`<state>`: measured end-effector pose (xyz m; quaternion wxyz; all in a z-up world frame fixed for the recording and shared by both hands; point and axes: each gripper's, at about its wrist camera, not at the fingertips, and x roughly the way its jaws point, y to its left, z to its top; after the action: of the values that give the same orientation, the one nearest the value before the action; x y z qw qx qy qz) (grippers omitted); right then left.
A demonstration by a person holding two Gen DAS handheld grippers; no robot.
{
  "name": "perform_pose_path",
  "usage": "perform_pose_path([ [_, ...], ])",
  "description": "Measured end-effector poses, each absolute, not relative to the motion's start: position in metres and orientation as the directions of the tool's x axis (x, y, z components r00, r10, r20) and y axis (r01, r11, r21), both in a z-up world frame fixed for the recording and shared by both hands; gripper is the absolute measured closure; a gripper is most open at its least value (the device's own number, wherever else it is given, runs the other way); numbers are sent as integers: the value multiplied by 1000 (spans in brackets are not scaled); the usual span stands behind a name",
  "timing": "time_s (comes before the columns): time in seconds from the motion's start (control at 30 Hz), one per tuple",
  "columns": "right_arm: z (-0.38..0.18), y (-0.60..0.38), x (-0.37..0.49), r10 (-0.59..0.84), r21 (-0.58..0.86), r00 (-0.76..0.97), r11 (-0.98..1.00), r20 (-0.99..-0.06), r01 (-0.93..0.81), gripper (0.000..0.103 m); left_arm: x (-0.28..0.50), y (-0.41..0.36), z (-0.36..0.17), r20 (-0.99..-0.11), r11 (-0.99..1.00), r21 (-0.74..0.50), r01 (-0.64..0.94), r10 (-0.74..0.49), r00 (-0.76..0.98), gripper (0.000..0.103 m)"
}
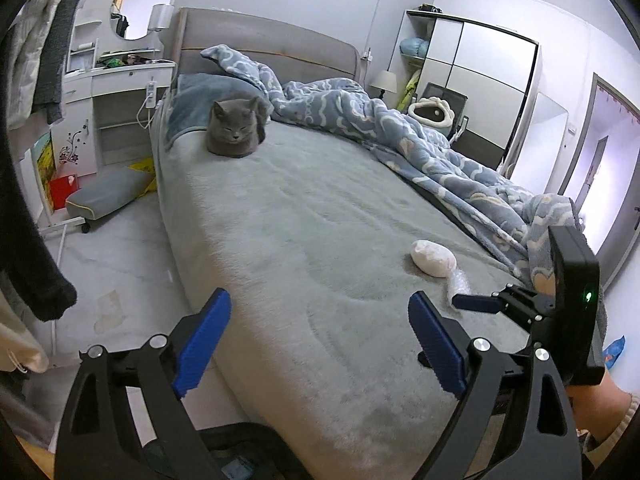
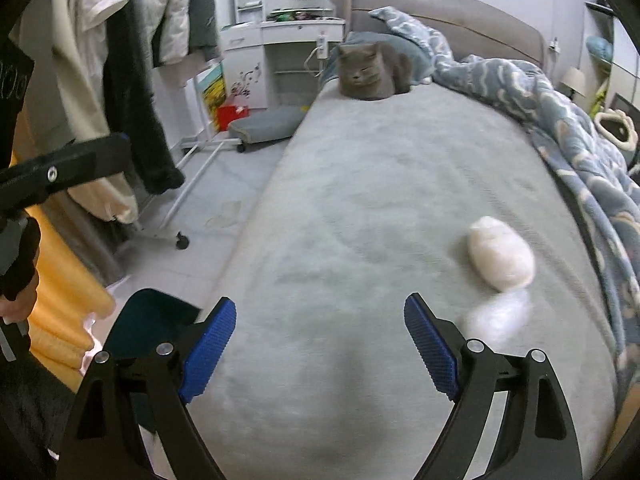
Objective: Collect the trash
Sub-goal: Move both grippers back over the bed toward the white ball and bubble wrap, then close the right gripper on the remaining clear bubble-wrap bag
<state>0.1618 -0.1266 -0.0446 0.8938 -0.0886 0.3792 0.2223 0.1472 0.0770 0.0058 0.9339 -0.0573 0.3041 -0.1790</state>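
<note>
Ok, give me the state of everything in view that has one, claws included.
left claw: open, empty
right claw: open, empty
white wad: lying on the bed, untouched
clear wrap: lying beside the wad
cat: loafed, eyes shut
duvet: rumpled, pushed aside

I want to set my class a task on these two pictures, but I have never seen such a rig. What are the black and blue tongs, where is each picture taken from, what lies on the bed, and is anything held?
There is no robot arm here: a person holds a two-finger gripper in each hand, each with a camera looking along its blue fingers. One picture comes from the left gripper, the other from the right gripper. Both are open and hold nothing. The left view also shows the right gripper from the side, near the bed's edge. On the grey bed lie a white wad, a clear plastic scrap just in front of it, a cat near the headboard, and a rumpled blue blanket. The wad and scrap look like the trash.
</note>
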Motion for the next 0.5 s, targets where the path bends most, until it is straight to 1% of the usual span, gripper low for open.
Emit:
perform_pose_path([
  [0.5, -44, -199, 195, 251, -9, 658, 931, -710, -365, 13, 185, 28, -6, -569, 914, -221, 341, -405, 716, 11],
])
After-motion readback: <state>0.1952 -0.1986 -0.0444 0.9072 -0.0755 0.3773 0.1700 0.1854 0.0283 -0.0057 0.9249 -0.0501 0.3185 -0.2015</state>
